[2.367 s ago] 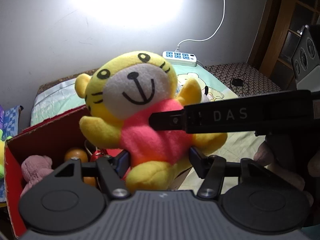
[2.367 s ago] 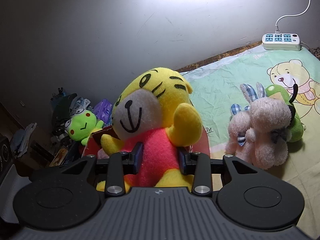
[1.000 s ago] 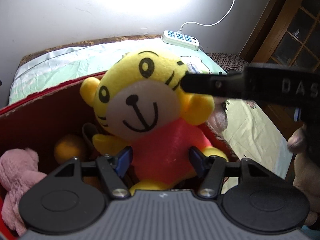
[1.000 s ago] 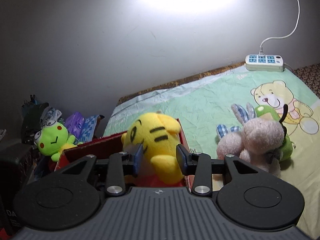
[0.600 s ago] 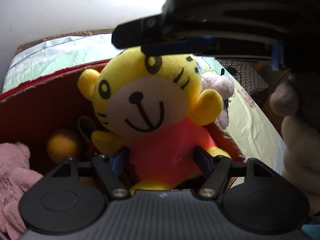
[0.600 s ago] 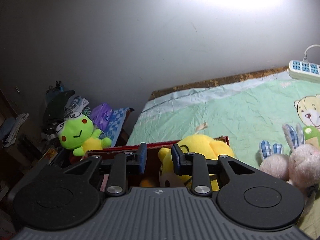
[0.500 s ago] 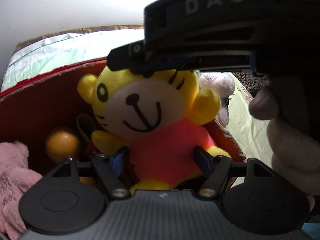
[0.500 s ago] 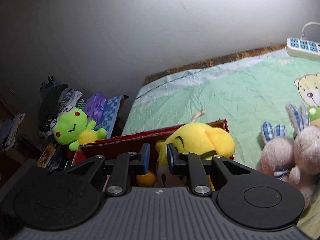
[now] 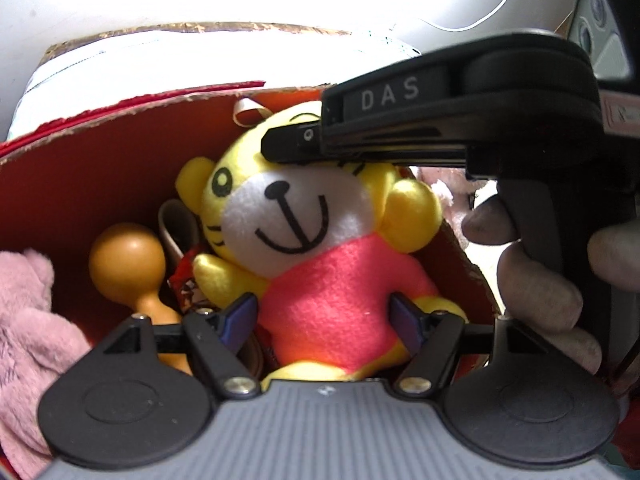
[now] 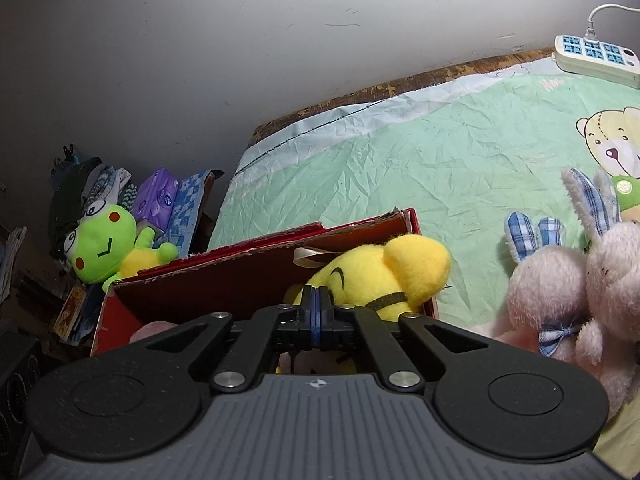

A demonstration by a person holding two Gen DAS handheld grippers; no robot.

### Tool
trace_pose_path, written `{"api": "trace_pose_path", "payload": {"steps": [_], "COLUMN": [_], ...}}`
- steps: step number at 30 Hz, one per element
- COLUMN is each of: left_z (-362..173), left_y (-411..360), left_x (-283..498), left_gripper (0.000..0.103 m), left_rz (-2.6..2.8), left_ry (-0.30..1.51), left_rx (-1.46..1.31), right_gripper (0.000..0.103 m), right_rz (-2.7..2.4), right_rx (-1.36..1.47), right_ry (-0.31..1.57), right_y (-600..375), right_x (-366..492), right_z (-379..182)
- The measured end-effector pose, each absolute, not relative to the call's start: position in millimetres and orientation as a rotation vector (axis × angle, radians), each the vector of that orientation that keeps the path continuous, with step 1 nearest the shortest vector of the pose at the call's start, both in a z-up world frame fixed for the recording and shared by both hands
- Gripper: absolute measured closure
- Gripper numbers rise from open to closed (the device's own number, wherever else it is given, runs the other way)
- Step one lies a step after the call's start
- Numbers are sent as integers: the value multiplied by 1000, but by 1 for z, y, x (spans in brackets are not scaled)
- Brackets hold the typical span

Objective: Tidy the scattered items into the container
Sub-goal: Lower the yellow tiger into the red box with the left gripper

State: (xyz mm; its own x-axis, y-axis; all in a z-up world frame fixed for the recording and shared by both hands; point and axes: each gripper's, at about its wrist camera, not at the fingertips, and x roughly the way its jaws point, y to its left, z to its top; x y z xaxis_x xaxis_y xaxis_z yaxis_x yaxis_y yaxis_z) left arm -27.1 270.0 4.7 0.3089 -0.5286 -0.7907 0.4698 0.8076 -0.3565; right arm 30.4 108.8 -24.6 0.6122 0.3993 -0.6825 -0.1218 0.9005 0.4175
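The left gripper (image 9: 324, 318) stands apart around the yellow tiger plush (image 9: 316, 240), its blue pads beside the pink torso. The right gripper (image 10: 316, 312) is pressed together, empty, tip against the plush's forehead. Inside the red box (image 9: 100, 152), the tiger reclines face-up, head toward the far wall.

A yellow plush tiger with a white muzzle and pink shirt (image 9: 332, 256) is sitting upright inside a red cardboard box with torn edges (image 9: 100, 168), facing outward. Beside it in the box, an orange wooden gourd-shaped piece (image 9: 128, 260) and a pink fuzzy plush (image 9: 28, 320) are lying.
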Motion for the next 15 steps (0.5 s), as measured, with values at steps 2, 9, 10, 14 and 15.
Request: {"api": "trace_pose_path", "payload": {"steps": [2, 9, 10, 14, 15], "left_z": [6, 12, 13, 18, 19], "left_y": [270, 269, 270, 275, 276], "left_x": [-31, -39, -40, -45, -46], "left_gripper": [26, 16, 16, 15, 15], "left_rz": [-650, -607, -603, -586, -583], "left_ry": [1056, 1031, 1030, 1025, 1023], "left_rx": [-46, -17, -19, -22, -23], "right_gripper": [103, 101, 101, 101, 101], "right_rz": [313, 336, 338, 335, 335], "right_rx": [326, 312, 304, 304, 313], "right_ry": [840, 799, 795, 791, 792], "right_y": [109, 107, 107, 105, 104], "right_x": [26, 11, 9, 2, 1], "right_z": [-21, -8, -8, -10, -11]}}
